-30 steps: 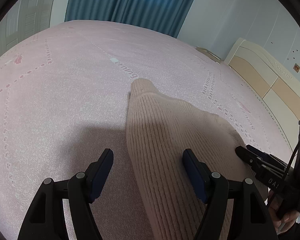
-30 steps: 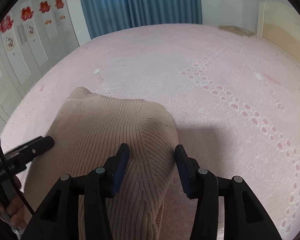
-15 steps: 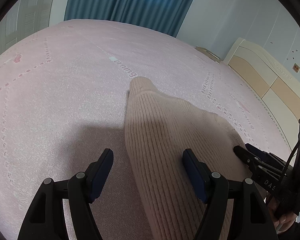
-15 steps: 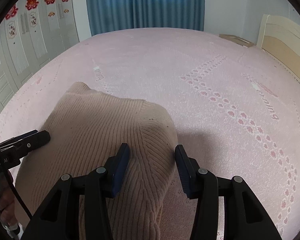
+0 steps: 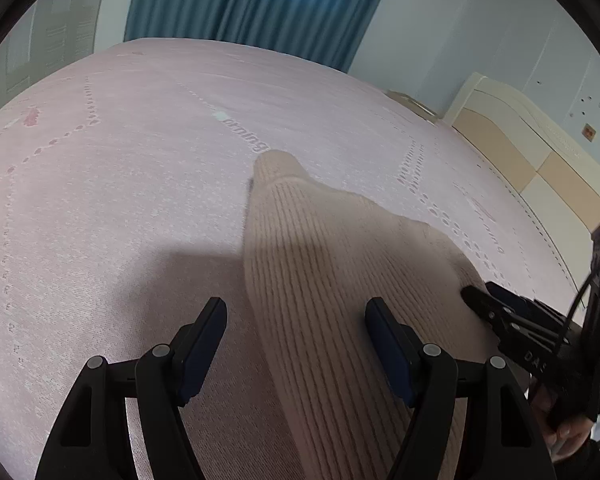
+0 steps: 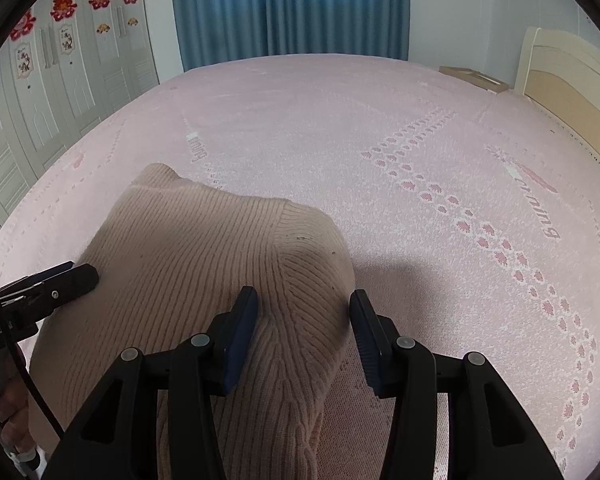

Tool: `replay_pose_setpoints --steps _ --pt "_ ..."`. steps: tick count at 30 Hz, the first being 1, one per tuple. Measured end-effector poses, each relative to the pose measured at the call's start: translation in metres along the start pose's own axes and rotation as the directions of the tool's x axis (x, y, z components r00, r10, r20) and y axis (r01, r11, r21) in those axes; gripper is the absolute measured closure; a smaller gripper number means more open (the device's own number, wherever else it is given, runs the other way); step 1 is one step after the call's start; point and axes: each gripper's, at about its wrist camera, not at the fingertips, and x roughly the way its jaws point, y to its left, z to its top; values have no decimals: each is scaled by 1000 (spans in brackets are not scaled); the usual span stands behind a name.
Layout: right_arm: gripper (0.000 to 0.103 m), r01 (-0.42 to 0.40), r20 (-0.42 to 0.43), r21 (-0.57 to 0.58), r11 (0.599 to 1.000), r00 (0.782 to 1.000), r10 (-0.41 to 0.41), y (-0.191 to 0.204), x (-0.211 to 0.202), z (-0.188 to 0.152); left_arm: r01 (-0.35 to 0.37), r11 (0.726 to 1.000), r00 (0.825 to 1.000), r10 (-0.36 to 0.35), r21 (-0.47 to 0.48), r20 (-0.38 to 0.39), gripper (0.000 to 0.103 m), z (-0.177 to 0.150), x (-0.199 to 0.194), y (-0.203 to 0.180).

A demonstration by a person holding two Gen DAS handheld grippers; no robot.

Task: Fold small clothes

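Across the wide pink bed [image 6: 380,128], with its blue curtain [image 6: 288,4] behind and a pale headboard [image 5: 540,152] off to one side, the only garment in sight is a beige ribbed sweater [image 5: 332,264]. It lies flat on the bedspread at the near edge, right under both tools. Its long axis runs away from the person, from the part hidden beneath the cameras out to a narrow rounded end [image 5: 276,164] that points up the bed. The knit ribs follow that same line.

The left gripper [image 5: 296,332] hangs over the sweater's left border. Its jaws stand well apart, one pad over bare bedspread and the other over the knit, so the edge of the cloth runs between them. Nothing is pinched.

The right gripper [image 6: 304,320] sits over the opposite, rounded corner of the sweater [image 6: 312,248], where a seam turns the ribs. Its jaws are also apart, narrower than the left pair, with a hump of knit rising between the pads. I cannot see either pad pressing on it, so I read it as not yet gripped.

Each tool shows at the margin of the other's view, so the two flank the garment. To my eye the right one is nearer a usable bite, and the fold would likely go forward along the sweater's length
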Motion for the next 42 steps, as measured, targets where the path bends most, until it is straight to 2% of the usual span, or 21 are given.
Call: replay_pose_setpoints --steps 7,12,18,23,28,32,36,39,42 --pt "58 41 0 -34 999 999 -41 5 0 -3 17 999 1000 -17 29 -8 33 -12 -9 -6" --pt "58 68 -49 1 998 997 -68 -7 0 -3 22 999 1000 -22 38 0 33 -22 -25 -10" --pt "57 1 28 62 998 1000 -2 -22 -38 -14 34 998 999 -33 51 -8 33 -40 -45 -15" --pt "57 -68 68 86 994 996 62 -26 -71 -40 44 997 999 -42 58 -32 34 -71 -69 -18" --pt "57 -111 91 99 989 991 102 -29 -105 -74 -5 996 998 11 89 -62 34 -109 -92 -19" --pt "57 -159 21 83 984 987 158 -22 -109 -101 -71 990 992 83 119 -97 37 -128 -92 -22" --pt "57 -137 -24 1 991 990 137 0 -101 -113 -112 980 986 130 167 -104 41 -134 -86 -31" --pt "58 -93 -49 -62 994 995 90 14 -89 -119 -103 980 988 121 171 -94 45 -135 -85 -36" --pt "59 -86 -59 -62 994 995 83 17 -75 -121 -90 985 993 101 150 -67 45 -131 -88 -36"
